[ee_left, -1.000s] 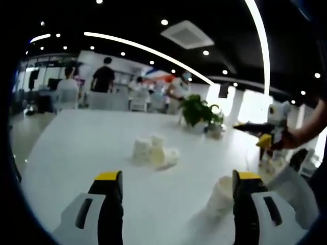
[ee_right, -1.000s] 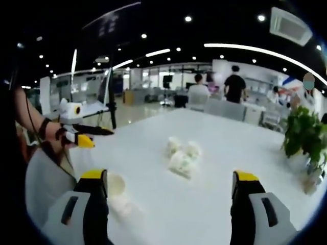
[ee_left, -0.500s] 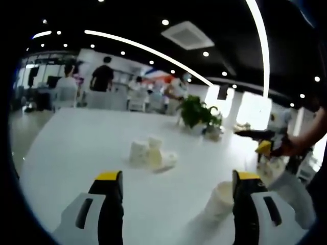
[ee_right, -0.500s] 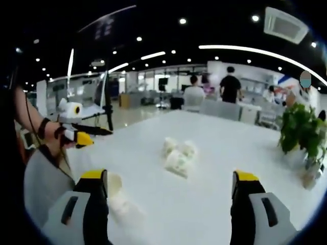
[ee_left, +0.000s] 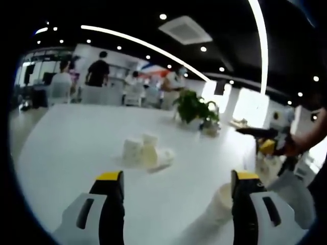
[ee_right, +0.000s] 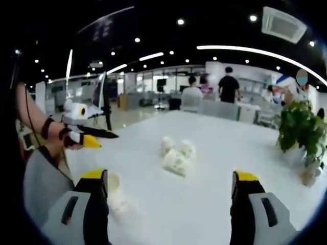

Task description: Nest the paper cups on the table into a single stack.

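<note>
A cluster of white paper cups (ee_left: 144,152) sits mid-table in the left gripper view, two upright and one lying on its side; the same cluster (ee_right: 176,154) is ahead in the right gripper view. A separate white cup (ee_left: 220,199) stands by the right jaw of my left gripper (ee_left: 173,204), and the same cup (ee_right: 112,182) peeks beside the left jaw of my right gripper (ee_right: 171,204). Both grippers stand open and hold nothing. The right gripper (ee_left: 265,140) shows at the right of the left gripper view; the left gripper (ee_right: 84,133) at the left of the right gripper view.
The long white table (ee_left: 76,148) stretches ahead. A potted green plant (ee_left: 194,108) stands at its far side, also the plant (ee_right: 302,130) at the right gripper view's right. People and chairs are far behind in the room. My sleeve (ee_right: 43,176) is low left.
Both views have shifted slightly with the hands. In the right gripper view the left gripper has come a little further in and down. The cups lie as before.
</note>
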A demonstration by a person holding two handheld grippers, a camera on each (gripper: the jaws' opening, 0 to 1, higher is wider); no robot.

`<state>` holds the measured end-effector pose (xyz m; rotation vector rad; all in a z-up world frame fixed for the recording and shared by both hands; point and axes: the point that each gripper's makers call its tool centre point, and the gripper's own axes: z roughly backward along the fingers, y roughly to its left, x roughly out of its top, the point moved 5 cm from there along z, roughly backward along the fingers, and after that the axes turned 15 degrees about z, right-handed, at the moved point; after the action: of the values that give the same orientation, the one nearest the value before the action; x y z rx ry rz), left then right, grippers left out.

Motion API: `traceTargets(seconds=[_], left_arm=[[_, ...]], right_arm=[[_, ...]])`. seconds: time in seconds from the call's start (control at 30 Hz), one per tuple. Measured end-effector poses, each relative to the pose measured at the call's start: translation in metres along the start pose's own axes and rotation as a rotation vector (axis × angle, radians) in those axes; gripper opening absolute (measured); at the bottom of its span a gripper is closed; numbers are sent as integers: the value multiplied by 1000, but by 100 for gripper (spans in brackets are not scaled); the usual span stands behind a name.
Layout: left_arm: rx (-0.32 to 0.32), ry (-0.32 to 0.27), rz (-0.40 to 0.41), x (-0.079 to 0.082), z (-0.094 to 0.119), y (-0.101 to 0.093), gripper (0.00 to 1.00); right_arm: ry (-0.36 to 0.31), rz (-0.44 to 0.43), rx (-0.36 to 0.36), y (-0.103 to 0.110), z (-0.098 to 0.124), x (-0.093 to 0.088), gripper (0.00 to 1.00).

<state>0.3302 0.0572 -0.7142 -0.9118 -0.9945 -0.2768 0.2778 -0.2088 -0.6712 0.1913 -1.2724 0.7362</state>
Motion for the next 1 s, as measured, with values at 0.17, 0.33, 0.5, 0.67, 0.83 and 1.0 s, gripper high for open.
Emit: traceTargets(seconds=[0.17, 0.33, 0.5, 0.67, 0.83, 1.0], left_arm=[[-10, 3, -3, 3, -11, 0, 84], [-19, 18, 4, 3, -22, 1, 83], [-32, 28, 9, 2, -36, 3, 83], [-43, 41, 18, 3, -50, 5, 83], [-49, 62, 29, 1, -64, 8, 82], [-56, 65, 43, 1, -76, 11, 81]], right_arm=[[-1, -8, -3, -1, 1, -1, 99], [6, -19, -3, -3, 0, -6, 99], [7, -33, -12, -5, -1, -9, 98], [11, -42, -10, -6, -3, -14, 98], [2, -52, -24, -12, -3, -16, 98], [15, -36, -17, -10, -5, -20, 98]])
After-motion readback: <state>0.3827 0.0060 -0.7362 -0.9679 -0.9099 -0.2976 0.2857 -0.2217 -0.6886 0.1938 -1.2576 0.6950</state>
